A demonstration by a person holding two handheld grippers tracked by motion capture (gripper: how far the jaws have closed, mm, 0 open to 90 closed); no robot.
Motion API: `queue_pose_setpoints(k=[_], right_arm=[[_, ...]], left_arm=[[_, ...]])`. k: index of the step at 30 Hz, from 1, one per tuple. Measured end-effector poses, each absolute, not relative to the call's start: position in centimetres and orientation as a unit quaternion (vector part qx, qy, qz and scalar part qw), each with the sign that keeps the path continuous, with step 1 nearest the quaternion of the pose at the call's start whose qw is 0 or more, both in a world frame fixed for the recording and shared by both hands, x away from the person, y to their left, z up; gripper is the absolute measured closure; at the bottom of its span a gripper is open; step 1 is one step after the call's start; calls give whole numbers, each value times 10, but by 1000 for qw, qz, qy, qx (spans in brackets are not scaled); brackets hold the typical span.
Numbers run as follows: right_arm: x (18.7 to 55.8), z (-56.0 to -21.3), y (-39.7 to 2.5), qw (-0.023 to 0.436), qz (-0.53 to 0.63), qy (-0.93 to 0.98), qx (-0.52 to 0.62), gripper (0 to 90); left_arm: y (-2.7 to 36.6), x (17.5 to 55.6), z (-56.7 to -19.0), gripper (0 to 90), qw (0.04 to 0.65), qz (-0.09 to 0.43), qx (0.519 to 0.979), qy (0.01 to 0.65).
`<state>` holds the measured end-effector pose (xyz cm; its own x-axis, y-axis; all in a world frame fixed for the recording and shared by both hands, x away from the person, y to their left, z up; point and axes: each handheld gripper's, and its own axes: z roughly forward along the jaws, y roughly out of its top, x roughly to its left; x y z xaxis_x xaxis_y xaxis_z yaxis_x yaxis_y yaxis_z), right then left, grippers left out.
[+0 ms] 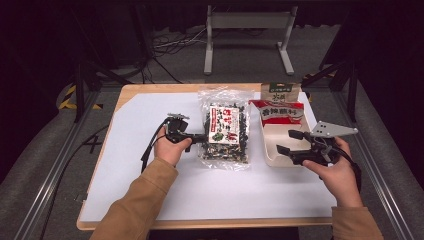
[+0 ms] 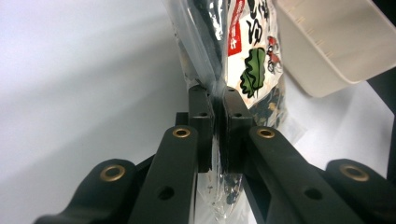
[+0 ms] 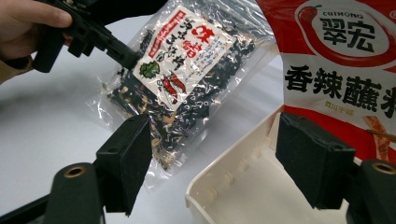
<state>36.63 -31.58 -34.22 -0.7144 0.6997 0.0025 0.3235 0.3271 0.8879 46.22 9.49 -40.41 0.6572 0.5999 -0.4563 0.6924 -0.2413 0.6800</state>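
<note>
While the left gripper (image 1: 200, 137) lies low over the white surface (image 1: 150, 190), its black fingers (image 2: 201, 122) are pressed together on the left edge of the clear plastic bag of dark dried seaweed with a white and red label (image 1: 225, 131), the crinkled film pinched flat between the pads in the left gripper view. That bag rests on the surface near its middle, running lengthwise away from the person, just left of the cream plastic rectangular tray (image 1: 274, 145). A red snack packet with white lettering (image 1: 277, 113) leans out of the far end of the tray, and a green and tan pouch (image 1: 281, 91) sits behind it. The right gripper (image 1: 290, 142) hovers over the tray's near end with its fingers (image 3: 128, 158) spread wide apart and nothing between them; in the right gripper view the tray's rim (image 3: 233, 168) lies below the gap, touching neither pad
</note>
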Motion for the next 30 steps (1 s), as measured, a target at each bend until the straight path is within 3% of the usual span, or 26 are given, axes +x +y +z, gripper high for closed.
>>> queue_pose_setpoints(k=[17,30], right_arm=[[367,-342,-307,194,480,796,315,273],[366,-342,-293,185,480,803,302,274]], left_arm=[[134,431,-371,867,497,12,774,392],[146,386,-337,870,531,62,780,326]])
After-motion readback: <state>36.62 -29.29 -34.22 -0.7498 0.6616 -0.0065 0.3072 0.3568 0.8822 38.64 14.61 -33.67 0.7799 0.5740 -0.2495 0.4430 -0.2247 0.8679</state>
